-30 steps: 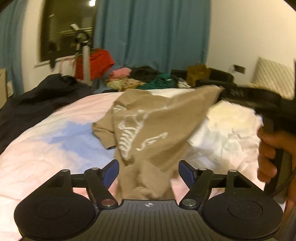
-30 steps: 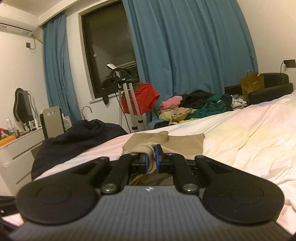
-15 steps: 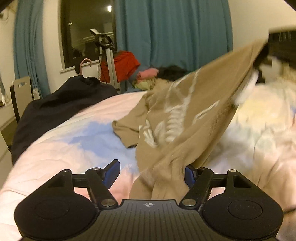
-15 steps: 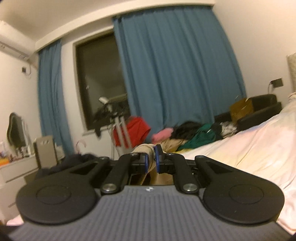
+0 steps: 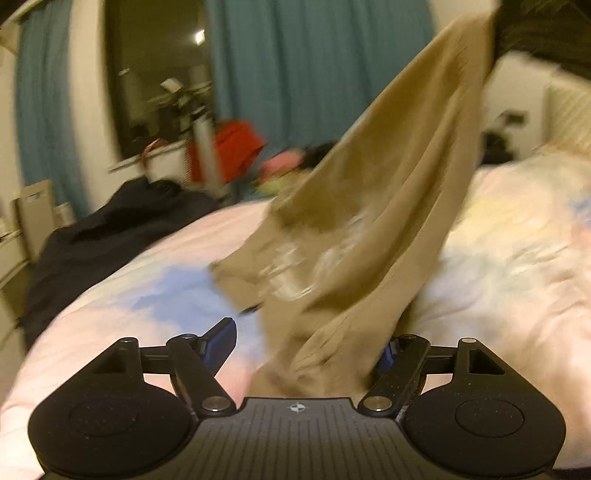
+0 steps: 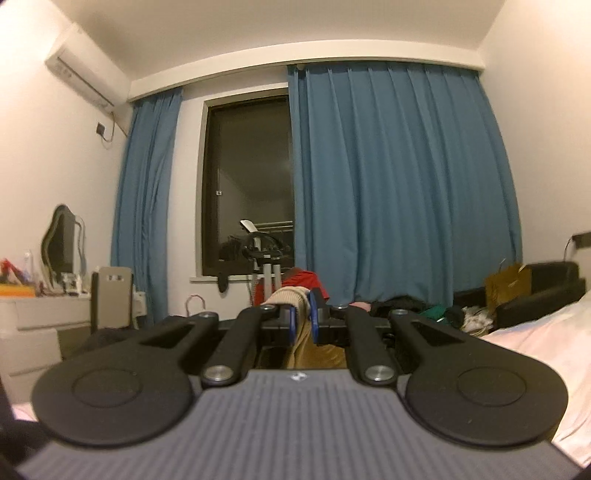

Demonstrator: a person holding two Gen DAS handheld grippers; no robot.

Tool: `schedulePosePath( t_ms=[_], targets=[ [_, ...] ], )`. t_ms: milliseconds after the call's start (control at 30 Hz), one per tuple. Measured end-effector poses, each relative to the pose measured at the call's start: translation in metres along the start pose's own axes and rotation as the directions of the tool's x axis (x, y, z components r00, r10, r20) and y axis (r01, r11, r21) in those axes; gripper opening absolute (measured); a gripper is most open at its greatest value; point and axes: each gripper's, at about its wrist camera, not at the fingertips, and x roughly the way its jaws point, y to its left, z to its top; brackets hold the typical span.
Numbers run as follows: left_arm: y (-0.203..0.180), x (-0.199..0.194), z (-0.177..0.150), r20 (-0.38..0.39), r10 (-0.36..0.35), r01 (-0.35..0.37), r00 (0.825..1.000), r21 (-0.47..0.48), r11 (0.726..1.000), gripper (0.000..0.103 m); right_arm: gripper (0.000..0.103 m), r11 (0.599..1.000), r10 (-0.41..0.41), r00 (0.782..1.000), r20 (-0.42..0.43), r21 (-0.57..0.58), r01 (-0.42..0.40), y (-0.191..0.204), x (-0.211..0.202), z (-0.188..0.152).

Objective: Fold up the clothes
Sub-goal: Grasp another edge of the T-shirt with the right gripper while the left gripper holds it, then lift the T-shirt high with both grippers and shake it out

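A tan shirt (image 5: pixel 369 229) with a white print hangs stretched from the top right of the left wrist view down to the bed. My right gripper (image 6: pixel 302 319) is shut on its ribbed hem (image 6: pixel 286 297) and holds it high; it also shows as a dark shape at the top right of the left wrist view (image 5: pixel 546 33). My left gripper (image 5: pixel 308 343) is open, its jaws wide apart, and the shirt's lower part drapes between the fingers.
The bed (image 5: pixel 140 295) has a pastel pink, blue and yellow cover. A dark garment (image 5: pixel 110 236) lies at its far left. A pile of clothes (image 6: pixel 424 308) and a stand with a red garment (image 5: pixel 236 147) are under the blue curtains (image 6: pixel 399 184). A white dresser (image 6: pixel 33 325) stands left.
My right gripper has risen well above the bed, pulling the shirt's hem up so the cloth now hangs steeply. My left gripper stays open under the shirt's lower part.
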Motion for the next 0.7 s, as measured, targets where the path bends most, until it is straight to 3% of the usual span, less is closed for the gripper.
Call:
schedulePosePath(
  t_ms=[100,167,200,267,333,400,467,500,567,633,700],
  targets=[
    [0.021,0.001,0.001,-0.014,0.101,-0.102,0.995,-0.101,0.99,0.076,0.012,0.997,-0.081,0.994,-0.072,0.006,0.081,-0.009,0.01,-0.007],
    [0.038,-0.011,0.006,0.042,0.156,-0.143,0.987,-0.212,0.967,0.076,0.019,0.99,-0.143,0.978,-0.154,-0.011,0.143,-0.013,0.022,-0.015],
    [0.046,-0.02,0.009,0.091,0.175,-0.145,0.98,-0.27,0.952,0.076,0.024,0.984,-0.177,0.964,-0.199,-0.025,0.176,-0.016,0.029,-0.02],
    [0.059,-0.038,0.013,0.196,0.213,-0.138,0.957,-0.337,0.931,0.076,0.057,0.976,-0.214,0.934,-0.285,-0.038,0.212,-0.021,0.04,-0.032],
    [0.064,-0.05,0.016,0.256,0.27,-0.164,0.928,-0.371,0.914,0.076,0.073,0.981,-0.189,0.898,-0.398,-0.036,0.191,-0.027,0.053,-0.046],
    [0.07,-0.057,0.017,0.279,0.294,-0.168,0.914,-0.401,0.901,0.076,0.076,0.985,-0.166,0.856,-0.49,-0.037,0.17,-0.027,0.063,-0.06],
    [0.073,-0.057,0.018,0.265,0.299,-0.172,0.917,-0.413,0.894,0.076,0.076,0.986,-0.159,0.811,-0.563,-0.041,0.164,-0.028,0.068,-0.073],
    [0.073,-0.058,0.017,0.259,0.301,-0.176,0.918,-0.414,0.893,0.076,0.076,0.985,-0.16,0.803,-0.575,-0.039,0.168,-0.027,0.067,-0.075],
    [0.07,-0.063,0.016,0.266,0.302,-0.177,0.915,-0.409,0.895,0.076,0.076,0.98,-0.179,0.824,-0.538,-0.024,0.197,-0.027,0.057,-0.07],
    [0.071,-0.072,0.018,0.298,0.287,-0.153,0.91,-0.402,0.903,0.076,0.076,0.972,-0.207,0.86,-0.467,0.001,0.235,-0.028,0.047,-0.051],
    [0.08,-0.09,0.033,0.354,0.275,-0.108,0.894,-0.425,0.899,0.078,0.076,0.969,-0.193,0.905,-0.38,0.071,0.237,-0.032,0.038,-0.017]
  ],
)
